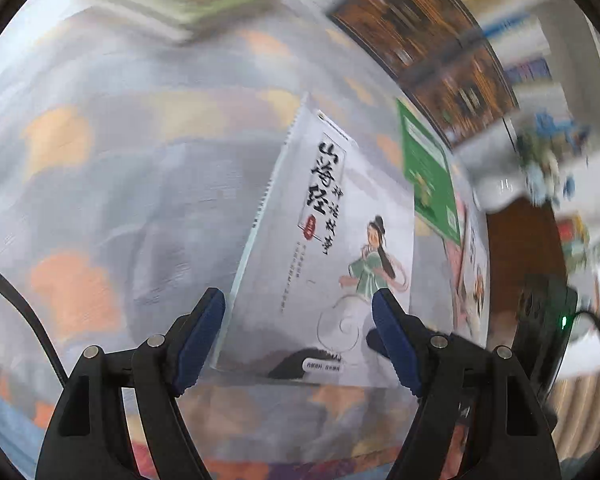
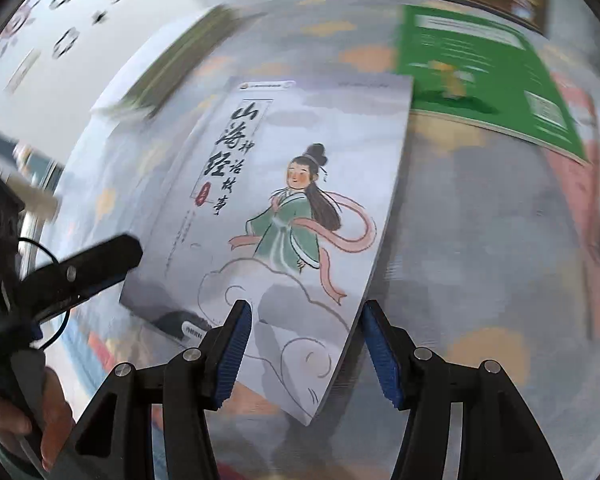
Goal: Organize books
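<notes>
Two black grippers with blue pads are seen above a table covered in a pale cloth patterned with orange and grey patches [image 1: 100, 184]. A white paperback with a green-robed figure on its cover [image 2: 284, 216] lies flat on that cloth. The left gripper [image 1: 298, 328] is spread, its pads apart over the book's near edge with nothing pinched. The right gripper [image 2: 304, 344] is likewise released over the book's lower right corner. A green-covered book [image 2: 480, 80] lies beyond, just beside the white one's far corner. A blurred stack of books [image 1: 180, 0] is seen farther back.
</notes>
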The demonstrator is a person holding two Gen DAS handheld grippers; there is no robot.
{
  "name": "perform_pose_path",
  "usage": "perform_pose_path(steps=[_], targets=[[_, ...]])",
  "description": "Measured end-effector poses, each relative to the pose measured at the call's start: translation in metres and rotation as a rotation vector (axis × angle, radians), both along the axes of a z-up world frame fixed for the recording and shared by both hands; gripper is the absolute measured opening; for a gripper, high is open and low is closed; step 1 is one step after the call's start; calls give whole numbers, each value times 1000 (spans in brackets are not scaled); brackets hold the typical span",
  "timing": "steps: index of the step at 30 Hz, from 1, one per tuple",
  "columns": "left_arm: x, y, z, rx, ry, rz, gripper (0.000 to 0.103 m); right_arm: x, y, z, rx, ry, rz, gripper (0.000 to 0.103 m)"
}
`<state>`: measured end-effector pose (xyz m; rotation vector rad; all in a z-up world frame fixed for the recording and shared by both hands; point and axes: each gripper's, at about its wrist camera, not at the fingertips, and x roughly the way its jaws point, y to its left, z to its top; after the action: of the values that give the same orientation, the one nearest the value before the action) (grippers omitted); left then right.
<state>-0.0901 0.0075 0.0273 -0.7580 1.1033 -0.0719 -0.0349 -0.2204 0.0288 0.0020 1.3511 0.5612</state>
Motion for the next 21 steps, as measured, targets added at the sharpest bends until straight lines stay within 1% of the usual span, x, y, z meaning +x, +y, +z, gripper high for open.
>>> perform_pose_path(steps=[1,3,5,8,11,13,15,17,18,19,21], targets=[[-5,4,-2,-10,0,16,73,-1,5,0,-2,-3,20,62],[-14,9,-2,-25,-18,37,72,-3,14,0,-17,-4,52,62],[-23,15,-1,-12,-35,71,72,0,14,-2,-29,12,51,62],[-22,19,-2,3,-17,104,72,2,9,-1,-20,44,19,62],[-21,21,-5,8,-5,94,70,1,0,-2,-7,70,-24,62],[-22,18,-8,13,3,79,69,-3,-5,0,-6,74,-49,62],[-24,15,-11,2,3,66,69,-7,-10,1,-2,69,-75,62],[-25,10,-12,9,-1,51,69,-13,-16,3,-5,54,-91,55],[-27,9,-11,16,-4,47,69,-17,-19,4,-9,43,-95,46],[-27,8,-11,21,-7,43,69,-19,-17,3,-10,37,-95,41],[-29,9,-11,18,-10,48,69,-23,-21,4,-5,21,-95,38]])
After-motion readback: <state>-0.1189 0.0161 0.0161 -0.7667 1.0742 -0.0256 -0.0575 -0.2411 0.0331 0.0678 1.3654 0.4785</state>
